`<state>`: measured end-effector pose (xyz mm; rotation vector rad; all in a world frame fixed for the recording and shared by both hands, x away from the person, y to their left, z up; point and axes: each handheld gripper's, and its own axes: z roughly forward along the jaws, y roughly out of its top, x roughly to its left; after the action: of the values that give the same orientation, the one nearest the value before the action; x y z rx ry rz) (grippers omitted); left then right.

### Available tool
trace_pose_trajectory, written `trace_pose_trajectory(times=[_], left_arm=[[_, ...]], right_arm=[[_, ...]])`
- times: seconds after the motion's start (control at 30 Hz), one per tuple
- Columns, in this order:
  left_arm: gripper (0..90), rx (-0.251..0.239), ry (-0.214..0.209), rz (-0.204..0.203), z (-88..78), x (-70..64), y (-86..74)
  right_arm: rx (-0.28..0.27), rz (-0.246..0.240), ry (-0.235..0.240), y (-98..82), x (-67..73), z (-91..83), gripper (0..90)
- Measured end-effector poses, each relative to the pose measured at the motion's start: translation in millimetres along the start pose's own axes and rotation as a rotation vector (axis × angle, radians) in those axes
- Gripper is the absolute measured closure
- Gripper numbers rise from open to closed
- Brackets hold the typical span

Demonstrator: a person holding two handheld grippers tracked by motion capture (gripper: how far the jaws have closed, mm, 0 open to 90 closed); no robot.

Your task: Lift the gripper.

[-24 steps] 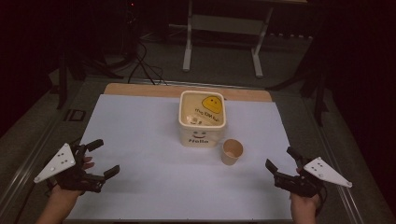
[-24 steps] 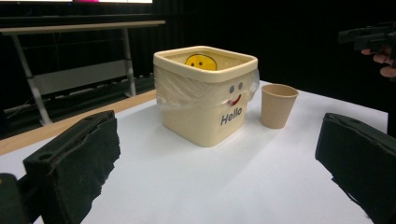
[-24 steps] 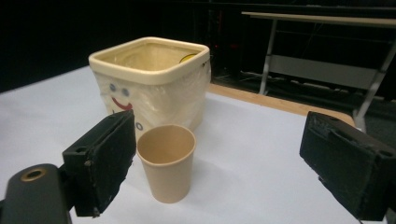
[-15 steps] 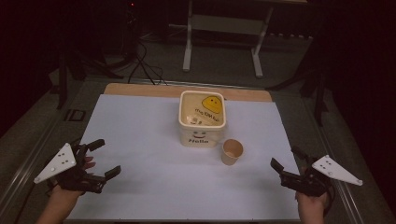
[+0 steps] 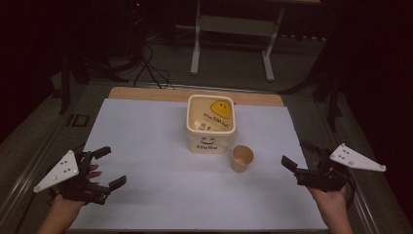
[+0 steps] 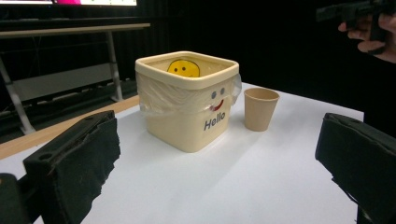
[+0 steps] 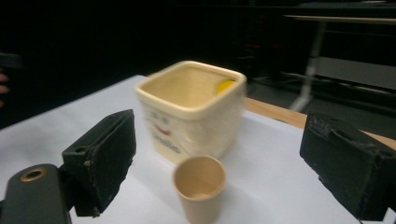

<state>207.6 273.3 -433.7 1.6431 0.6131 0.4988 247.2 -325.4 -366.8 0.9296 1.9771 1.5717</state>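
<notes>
Left gripper (image 5: 108, 168) lower left of high view, jaws spread, nothing between, hovering at sheet edge; aimed toward tub, likely staged for reach. White sheet (image 5: 146, 146) covers table as work area. Cream tub (image 5: 211, 124) centre frame, upright, clear bag lining rim, so probably bin for cup. Paper cup (image 5: 242, 158) just right-below tub, upright, apart from it. Right gripper (image 5: 299, 155) lower right, jaws spread wide, empty, facing cup; cup sits between jaws in right gripper view, still off ahead.
</notes>
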Motion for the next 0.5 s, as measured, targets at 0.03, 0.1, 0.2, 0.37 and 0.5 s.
trace_pose_trajectory(times=[0.03,0.1,0.2,0.37,0.5], left_arm=[[0.6,0.001,-0.003,-0.001,0.0,0.0,0.1],[0.6,0.002,-0.002,0.001,0.2,-0.2,-0.2],[0.6,0.010,-0.006,0.001,0.4,0.0,-0.9],[0.6,0.011,-0.012,0.004,1.1,-0.9,-0.9],[0.6,0.019,-0.011,0.011,1.5,-1.3,-1.7]], right_arm=[[0.002,-0.004,0.005,2.3,-0.9,1.4,10.6],[0.021,-0.008,0.027,8.4,-2.4,5.8,10.6],[0.042,-0.027,0.064,14.9,-2.9,11.9,10.7],[0.075,-0.029,0.125,21.1,-2.5,22.9,12.8],[0.100,-0.048,0.163,23.2,1.4,32.3,12.3]])
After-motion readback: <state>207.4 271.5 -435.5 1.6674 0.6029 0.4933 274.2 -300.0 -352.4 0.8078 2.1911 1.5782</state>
